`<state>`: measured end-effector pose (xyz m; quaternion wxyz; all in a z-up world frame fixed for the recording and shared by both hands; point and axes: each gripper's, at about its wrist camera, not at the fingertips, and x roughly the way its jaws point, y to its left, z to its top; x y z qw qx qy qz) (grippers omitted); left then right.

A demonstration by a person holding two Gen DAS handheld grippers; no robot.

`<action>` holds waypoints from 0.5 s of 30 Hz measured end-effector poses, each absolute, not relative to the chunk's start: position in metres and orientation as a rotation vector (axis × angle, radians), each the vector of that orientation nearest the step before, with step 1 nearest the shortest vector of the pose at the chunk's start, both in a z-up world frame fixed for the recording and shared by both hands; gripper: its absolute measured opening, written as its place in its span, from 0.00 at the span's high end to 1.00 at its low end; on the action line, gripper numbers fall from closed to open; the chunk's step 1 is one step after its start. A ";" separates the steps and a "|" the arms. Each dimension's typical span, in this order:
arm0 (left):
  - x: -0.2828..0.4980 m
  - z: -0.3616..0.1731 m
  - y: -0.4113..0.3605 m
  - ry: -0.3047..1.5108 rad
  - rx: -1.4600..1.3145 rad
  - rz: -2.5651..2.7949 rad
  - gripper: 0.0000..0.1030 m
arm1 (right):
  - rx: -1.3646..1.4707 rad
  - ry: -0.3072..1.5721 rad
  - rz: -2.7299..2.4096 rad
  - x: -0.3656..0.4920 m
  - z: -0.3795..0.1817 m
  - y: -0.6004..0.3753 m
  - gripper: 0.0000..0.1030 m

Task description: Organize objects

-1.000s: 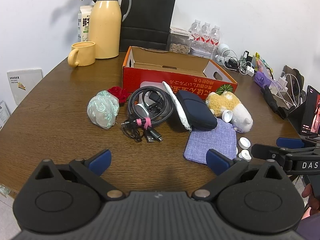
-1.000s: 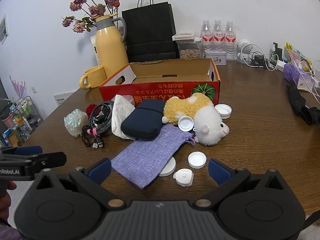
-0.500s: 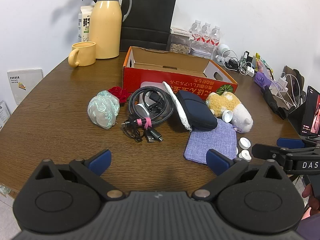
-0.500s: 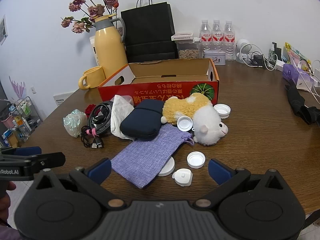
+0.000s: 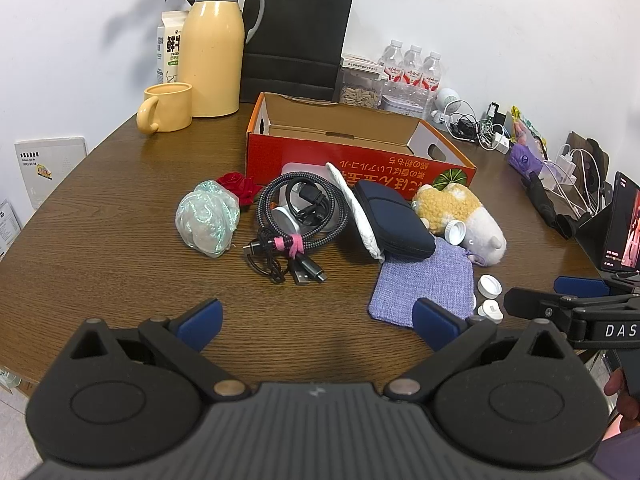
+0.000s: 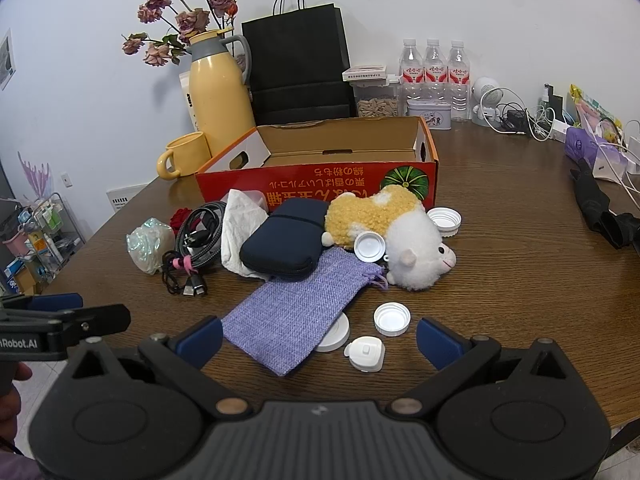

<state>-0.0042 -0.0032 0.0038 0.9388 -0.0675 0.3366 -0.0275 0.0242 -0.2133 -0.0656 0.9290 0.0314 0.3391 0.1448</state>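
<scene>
Hovering low over the near edge of the brown wooden table (image 5: 100, 240), the left tongs (image 5: 316, 318) stand wide apart with nothing between the blue pads. In the left wrist view, the open red cardboard box (image 5: 360, 164) sits mid-table. In front of it, from left to right, lie an iridescent crumpled plastic bundle (image 5: 208, 220), a red fabric rose (image 5: 239, 185), a coiled braided black cable bound with a pink tie (image 5: 298, 216), a navy zip pouch (image 5: 394, 220) leaning on a white cloth (image 5: 356, 208), and a yellow-and-white plush sheep (image 5: 464, 216). A flat lilac woven drawstring bag (image 5: 424, 280) lies nearest, with white plastic caps (image 5: 489, 286) just beside it. The right tongs (image 5: 560, 300) enter at the right edge.

In the right wrist view, the right tongs (image 6: 318, 338) are likewise spread wide and hold nothing. The lilac woven drawstring bag (image 6: 296, 312) lies directly ahead, its corner covering a white round lid (image 6: 336, 336). A white flip cap (image 6: 366, 354) and an open white cap (image 6: 392, 318) rest between the pads. The plush sheep (image 6: 392, 236) lies against the red box (image 6: 320, 184). The left tongs (image 6: 72, 316) show at the left edge.
</scene>
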 end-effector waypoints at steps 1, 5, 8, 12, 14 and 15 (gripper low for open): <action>-0.004 0.004 -0.004 0.687 -0.138 -0.056 0.00 | 0.064 0.695 0.296 0.024 -0.066 -0.213 0.00; -0.004 0.004 -0.003 0.688 -0.139 -0.057 0.00 | 0.065 0.695 0.296 0.024 -0.066 -0.213 0.00; -0.005 0.003 -0.004 0.688 -0.139 -0.057 0.00 | 0.065 0.696 0.296 0.024 -0.066 -0.214 0.00; -0.005 0.000 -0.001 0.689 -0.147 -0.053 0.00 | 0.065 0.697 0.298 0.024 -0.066 -0.214 0.00; -0.004 -0.001 0.000 0.691 -0.151 -0.051 0.00 | 0.063 0.697 0.295 0.024 -0.067 -0.215 0.00; -0.004 -0.002 0.001 0.692 -0.154 -0.050 0.00 | 0.063 0.697 0.294 0.024 -0.068 -0.215 0.00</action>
